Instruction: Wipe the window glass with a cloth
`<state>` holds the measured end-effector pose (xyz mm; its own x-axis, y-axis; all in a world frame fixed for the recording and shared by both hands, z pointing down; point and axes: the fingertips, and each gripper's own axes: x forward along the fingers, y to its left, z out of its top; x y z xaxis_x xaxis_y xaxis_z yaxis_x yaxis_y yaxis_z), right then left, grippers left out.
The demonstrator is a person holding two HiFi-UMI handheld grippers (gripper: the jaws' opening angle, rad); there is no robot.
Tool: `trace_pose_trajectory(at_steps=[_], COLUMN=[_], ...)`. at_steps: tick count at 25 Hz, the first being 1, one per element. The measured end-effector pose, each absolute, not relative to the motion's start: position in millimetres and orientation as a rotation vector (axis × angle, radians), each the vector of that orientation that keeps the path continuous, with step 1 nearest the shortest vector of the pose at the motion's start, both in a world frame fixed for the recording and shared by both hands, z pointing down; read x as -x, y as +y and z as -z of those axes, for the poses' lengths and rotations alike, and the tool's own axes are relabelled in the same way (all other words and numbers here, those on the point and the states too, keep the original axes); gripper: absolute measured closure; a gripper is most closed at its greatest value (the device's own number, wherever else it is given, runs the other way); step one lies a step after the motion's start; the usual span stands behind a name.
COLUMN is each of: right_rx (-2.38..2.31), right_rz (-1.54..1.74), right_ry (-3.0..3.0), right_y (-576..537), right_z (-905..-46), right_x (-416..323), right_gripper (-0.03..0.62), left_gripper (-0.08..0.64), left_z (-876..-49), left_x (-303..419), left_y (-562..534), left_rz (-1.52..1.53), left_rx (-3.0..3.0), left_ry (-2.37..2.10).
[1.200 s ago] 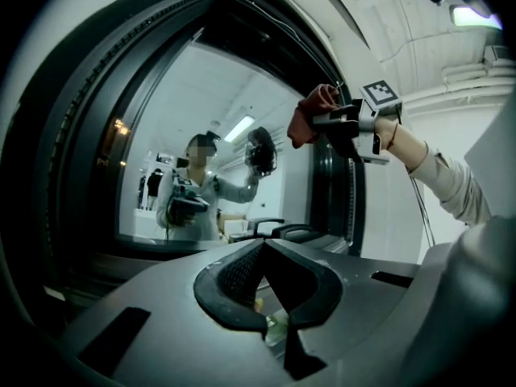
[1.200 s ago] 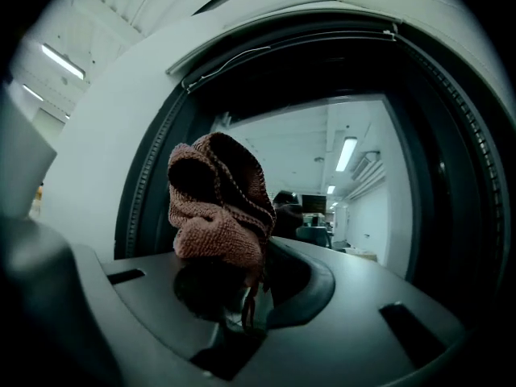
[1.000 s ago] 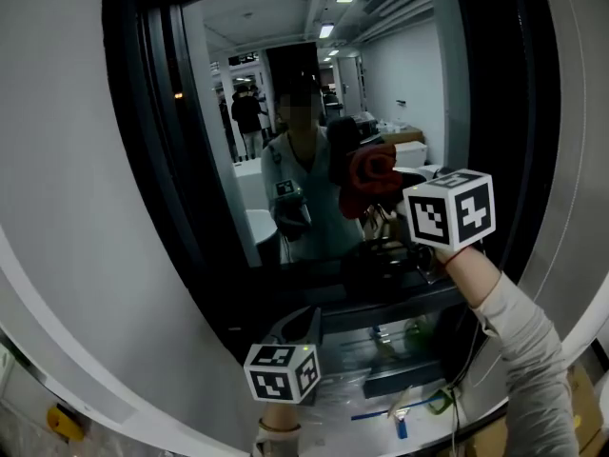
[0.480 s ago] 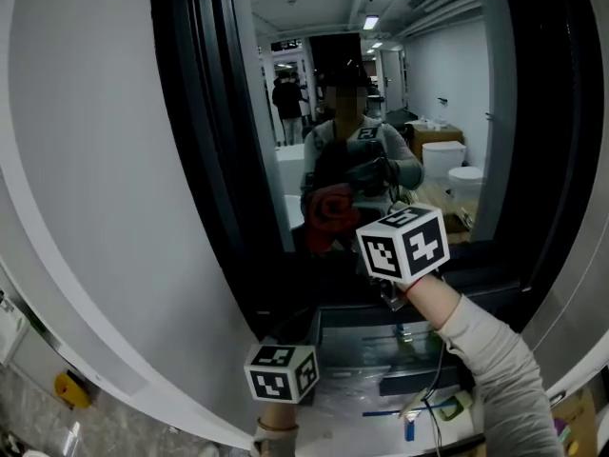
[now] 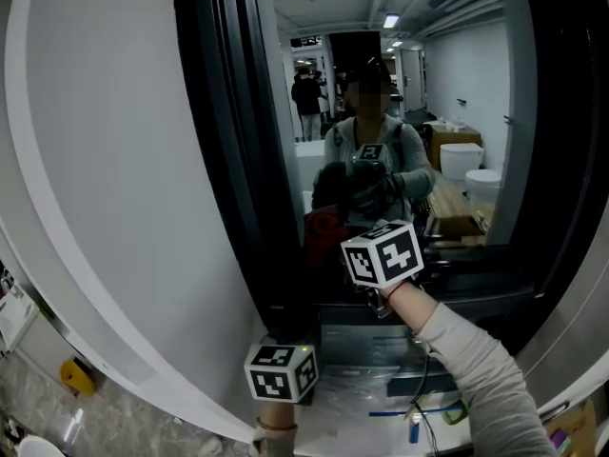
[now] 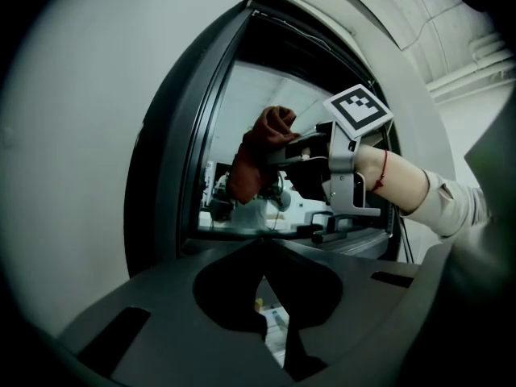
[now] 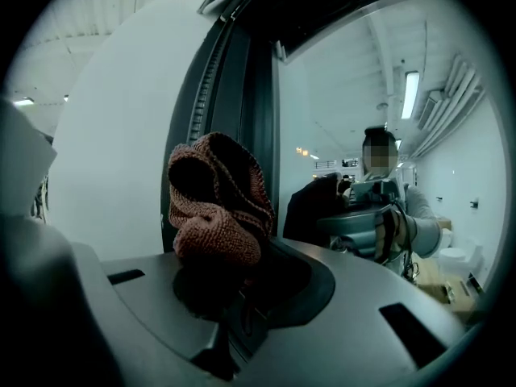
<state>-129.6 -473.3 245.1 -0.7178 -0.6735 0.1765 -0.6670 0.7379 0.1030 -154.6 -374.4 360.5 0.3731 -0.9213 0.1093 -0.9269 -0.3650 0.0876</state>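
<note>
A reddish-brown knitted cloth (image 5: 326, 228) is pressed against the window glass (image 5: 381, 84) near its lower left corner, by the black frame (image 5: 224, 141). My right gripper (image 5: 343, 246) is shut on the cloth (image 7: 218, 208), which bunches above its jaws. From the left gripper view, the cloth (image 6: 258, 156) and the right gripper (image 6: 282, 147) are up against the pane. My left gripper (image 5: 290, 336) hangs low below the sill, with its jaw tips (image 6: 263, 242) meeting and nothing between them. The glass mirrors the person and both tools.
A wide white wall panel (image 5: 105, 160) lies left of the frame. Below the window a ledge (image 5: 362, 388) carries clear plastic, a blue pen (image 5: 414, 428) and cables. A yellow object (image 5: 76, 377) lies on the floor at lower left.
My right gripper has carried the cloth leftward and down across the glass toward the frame. The left gripper has stayed low in the same place.
</note>
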Motion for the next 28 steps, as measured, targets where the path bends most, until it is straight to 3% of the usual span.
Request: trace_pose_trajectory(at_steps=[16,28], right_rx=[-1.123,-1.251], right_rz=[-0.001,0.003], right_ry=[-2.65,-2.62], right_y=[-504,-499], right_z=[-267,-250], right_x=[110,37], right_gripper=[0.548,0.548], left_gripper=[0.556,0.555], left_z=[-356,-351], left_x=[149,107], left_y=[-380,-386], left_rz=[-0.048,-0.069], left_rx=[-2.504,-2.59], left_ry=[-1.685,-1.581])
